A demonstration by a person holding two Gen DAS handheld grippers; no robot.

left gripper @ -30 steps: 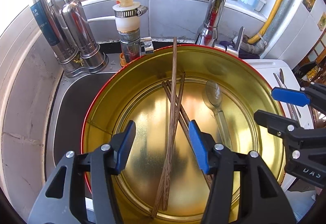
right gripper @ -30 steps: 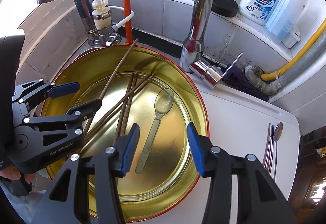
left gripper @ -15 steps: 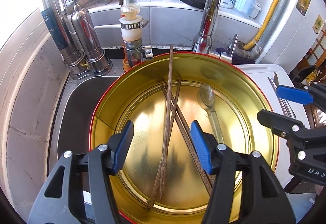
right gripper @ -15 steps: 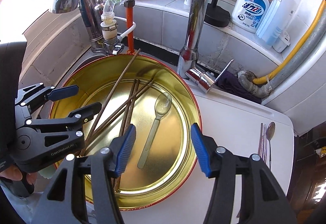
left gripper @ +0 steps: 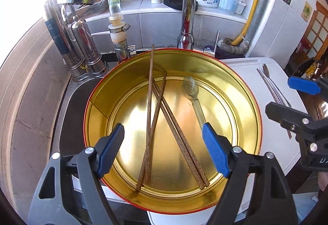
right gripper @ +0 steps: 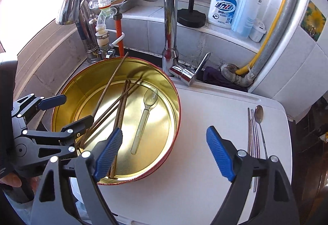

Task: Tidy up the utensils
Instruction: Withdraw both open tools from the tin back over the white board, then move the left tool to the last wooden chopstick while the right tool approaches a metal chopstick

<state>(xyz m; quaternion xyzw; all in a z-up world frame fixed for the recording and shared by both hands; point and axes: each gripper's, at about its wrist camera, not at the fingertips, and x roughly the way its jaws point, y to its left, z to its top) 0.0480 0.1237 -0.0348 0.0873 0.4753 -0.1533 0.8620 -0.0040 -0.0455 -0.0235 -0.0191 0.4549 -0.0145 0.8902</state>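
Note:
A round gold tin with a red rim (left gripper: 96, 122) (right gripper: 178, 106) sits over the sink. Inside lie several brown wooden chopsticks (left gripper: 151, 106) (right gripper: 121, 106), crossed, and a clear plastic spoon (left gripper: 194, 96) (right gripper: 146, 110). My left gripper (left gripper: 164, 149) (right gripper: 69, 111) hovers above the tin's near side, its jaws opening with nothing pressed between the pads. My right gripper (right gripper: 164, 153) (left gripper: 303, 102) hangs over the tin's right edge and the white board (right gripper: 194, 122), its jaws also opening and holding nothing. Metal chopsticks and a metal spoon (right gripper: 255, 132) (left gripper: 272, 89) lie side by side on the board's right part.
A tall chrome faucet (right gripper: 170, 20) rises behind the tin, its lever (right gripper: 202, 63) pointing right. Steel filter canisters (left gripper: 86, 48) and a hose fitting stand at the back left. Soap bottles (right gripper: 223, 7) line the ledge. A yellow hose (right gripper: 266, 40) runs down the right.
Both grippers have drawn back and up from the tin and their jaws have spread wider. The right view now takes in more of the white board.

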